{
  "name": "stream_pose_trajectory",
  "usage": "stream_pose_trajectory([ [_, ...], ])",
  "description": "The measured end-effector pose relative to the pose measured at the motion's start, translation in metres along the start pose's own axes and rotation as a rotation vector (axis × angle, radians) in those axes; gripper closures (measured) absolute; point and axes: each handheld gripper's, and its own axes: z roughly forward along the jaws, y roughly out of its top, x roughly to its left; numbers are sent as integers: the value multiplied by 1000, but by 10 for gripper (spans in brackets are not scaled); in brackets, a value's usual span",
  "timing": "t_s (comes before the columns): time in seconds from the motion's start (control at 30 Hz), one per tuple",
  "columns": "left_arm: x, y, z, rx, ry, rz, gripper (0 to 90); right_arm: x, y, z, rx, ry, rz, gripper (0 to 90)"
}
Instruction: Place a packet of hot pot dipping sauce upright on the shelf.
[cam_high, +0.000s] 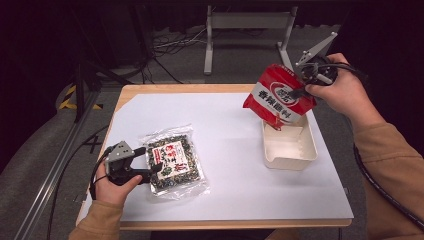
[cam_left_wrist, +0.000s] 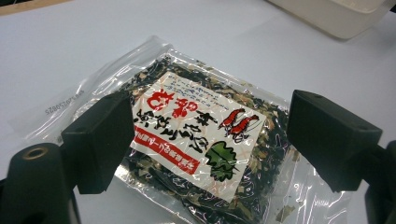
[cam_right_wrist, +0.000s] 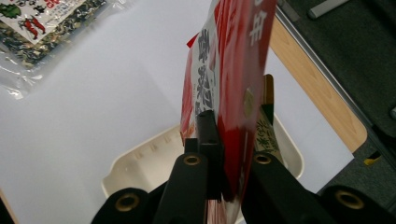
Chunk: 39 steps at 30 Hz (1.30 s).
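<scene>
A red and white snack packet (cam_high: 279, 95) hangs tilted above the far end of a cream plastic bin (cam_high: 300, 155), and my right gripper (cam_high: 305, 90) is shut on its edge. In the right gripper view the packet (cam_right_wrist: 233, 70) stands between the two black jaws, over the bin (cam_right_wrist: 140, 163). A clear bag of dark dried seaweed with a white label (cam_high: 172, 162) lies flat on the white table cover at the left. My left gripper (cam_high: 150, 162) is open at the bag's left edge, its jaws straddling the bag (cam_left_wrist: 201, 135) with nothing pinched.
The white cover (cam_high: 225, 145) lies over a wooden table whose edge (cam_high: 175, 89) shows at the back. Beyond it are a metal stand (cam_high: 247, 35), cables on the floor and a rail at the left (cam_high: 55, 165). Between bag and bin the cover is bare.
</scene>
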Motion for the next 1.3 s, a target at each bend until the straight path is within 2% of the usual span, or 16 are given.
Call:
stream_pose_trajectory([
  [0.2,-1,-2,-2,3,6,-10,159,-9,-5,3,-4,-30,11,886],
  [0.6,0,-2,-2,3,6,-9,158,-24,-17,14,0,-104,-13,885],
  [0.73,0,-2,-1,3,6,-9,158,-26,-20,16,2,-117,-17,885],
  [0.9,0,-2,-1,5,6,-6,158,-28,-22,16,12,-154,-37,885],
  [0.97,-1,-2,-1,4,7,-9,158,-29,-23,16,21,-182,-51,884],
  [1.3,-1,-2,0,6,2,-10,158,-31,-27,16,59,-221,-71,883],
])
